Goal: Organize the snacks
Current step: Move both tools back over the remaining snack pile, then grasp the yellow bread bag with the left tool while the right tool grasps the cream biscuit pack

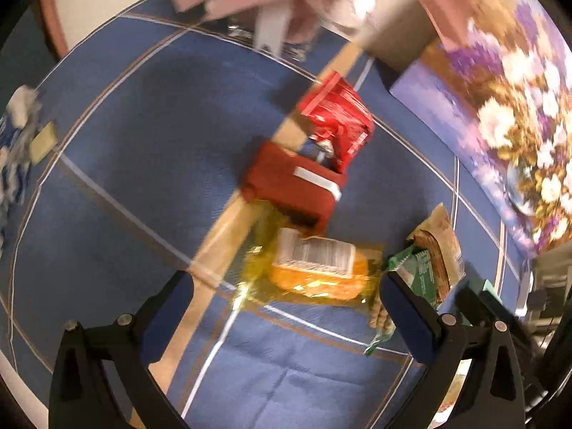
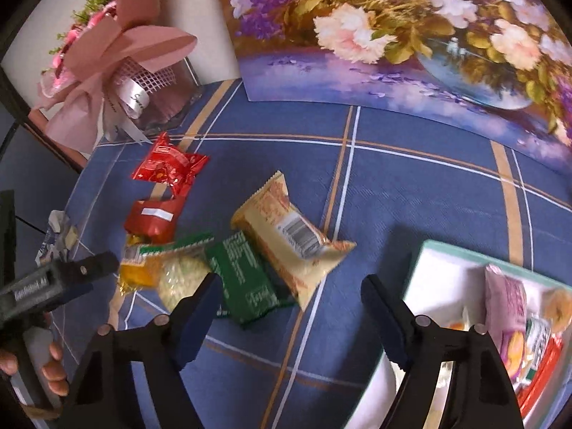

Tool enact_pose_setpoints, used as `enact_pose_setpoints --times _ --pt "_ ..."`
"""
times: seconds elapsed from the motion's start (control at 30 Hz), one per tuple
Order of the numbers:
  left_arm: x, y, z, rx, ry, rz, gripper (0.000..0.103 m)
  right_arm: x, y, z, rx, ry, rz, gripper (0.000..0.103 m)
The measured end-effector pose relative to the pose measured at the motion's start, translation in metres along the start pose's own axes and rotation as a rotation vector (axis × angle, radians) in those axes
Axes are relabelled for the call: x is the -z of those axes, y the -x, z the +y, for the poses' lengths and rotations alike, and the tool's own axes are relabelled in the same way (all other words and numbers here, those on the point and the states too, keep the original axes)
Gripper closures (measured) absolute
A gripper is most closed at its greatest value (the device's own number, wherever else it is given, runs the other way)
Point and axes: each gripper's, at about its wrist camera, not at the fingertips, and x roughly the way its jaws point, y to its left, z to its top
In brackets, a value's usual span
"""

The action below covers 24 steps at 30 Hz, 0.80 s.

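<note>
We see both tools held above a counter point(image 2: 411, 186) covered in a blue cloth with white and tan stripes. The left tool point(image 1: 286, 286) has its jaws wide apart and empty, hovering over a clear yellow packet point(image 1: 314, 268) with a white barcode label, which lies just below a dark red packet point(image 1: 293, 186) and, beyond that, a shiny red wrapper point(image 1: 336, 118). To the right of the yellow packet, near the left tool's right finger, lie a green packet point(image 1: 422, 271) and a tan one point(image 1: 439, 239), blurred in this view. From the right wrist view, the right tool point(image 2: 289, 296) also stands open and grips nothing; its left finger sits just over the near edge of the green packet point(image 2: 246, 279). A cream packet point(image 2: 289, 236) with a barcode lies tilted beside the green one, partly overlapping it, and a pale crinkled packet point(image 2: 178, 275) lies to the left, touching the yellow packet point(image 2: 139, 271). The dark red packet point(image 2: 153, 218) and shiny red wrapper point(image 2: 168, 168) lie farther back. At the lower right a white tray with a teal rim point(image 2: 475, 254) already holds several snacks, among them a pink packet point(image 2: 507, 300). A floral painting point(image 2: 393, 35) leans at the back, and a pink wrapped bouquet point(image 2: 118, 57) stands at the far left corner. The left tool point(image 2: 60, 282) shows at the left edge, in a hand point(image 2: 53, 371).
</note>
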Motion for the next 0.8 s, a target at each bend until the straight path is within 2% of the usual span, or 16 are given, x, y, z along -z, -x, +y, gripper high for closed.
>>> enact_pose_setpoints --times 0.13,0.37,0.5,0.57,0.8 --pt "-0.006 -0.018 -0.013 -0.039 -0.039 0.018 0.0 -0.01 -0.019 0.002 0.021 0.025 0.043 0.021" --pt "-0.014 -0.04 -0.02 -0.04 -0.047 0.03 0.0 -0.02 -0.049 0.01 0.086 0.091 0.081 0.021" --pt "-0.02 -0.049 -0.022 -0.029 -0.045 0.032 0.0 -0.03 -0.055 0.006 0.067 0.076 0.081 0.021" --pt "-0.023 -0.055 -0.023 -0.066 -0.044 0.031 0.0 -0.036 -0.059 0.004 0.063 0.067 0.086 0.021" --pt "-0.02 -0.061 -0.018 -0.09 -0.075 0.009 0.0 -0.048 -0.069 0.002 0.069 0.058 0.099 0.021"
